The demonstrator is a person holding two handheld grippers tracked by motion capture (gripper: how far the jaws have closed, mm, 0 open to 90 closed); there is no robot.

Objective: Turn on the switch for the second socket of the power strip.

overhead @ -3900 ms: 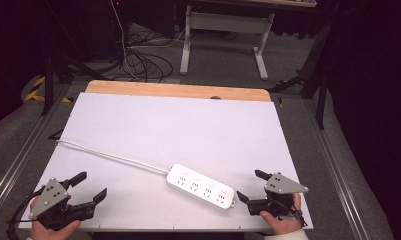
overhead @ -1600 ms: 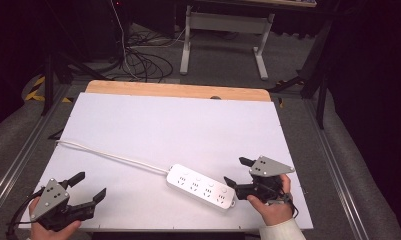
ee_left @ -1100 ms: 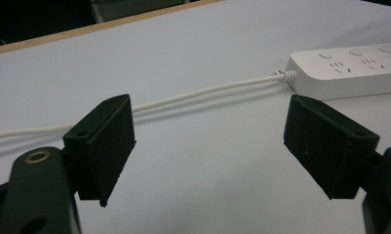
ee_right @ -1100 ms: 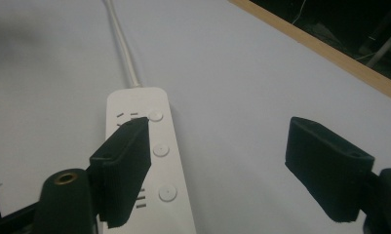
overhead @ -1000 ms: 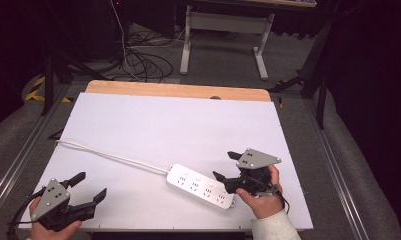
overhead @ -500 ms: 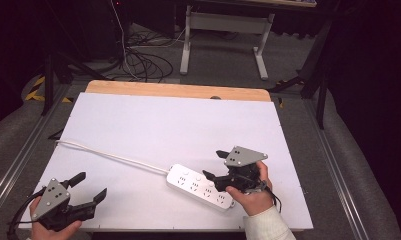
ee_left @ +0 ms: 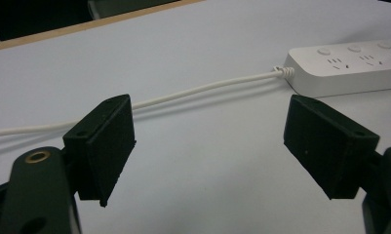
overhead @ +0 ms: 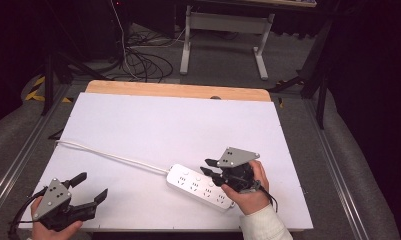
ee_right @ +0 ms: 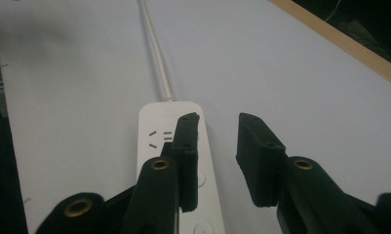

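My right gripper (ee_right: 215, 146) hangs over the white power strip (ee_right: 169, 161), jaws just narrowed to a small gap. One jaw lies over the strip's top face, the other just beyond its long edge; whether the pads press on it, I cannot tell. The strip is flat, with rows of sockets and round buttons; its white cord (ee_right: 156, 48) runs straight ahead. My left gripper (ee_left: 207, 141) gapes wide, strip (ee_left: 349, 66) well ahead.

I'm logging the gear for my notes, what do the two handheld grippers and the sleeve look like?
Both the left gripper and right gripper are black with two blocky jaws, brass-ringed holes and a grey three-cornered plate on top. A black cable trails from each. The right forearm wears a white ribbed sleeve.
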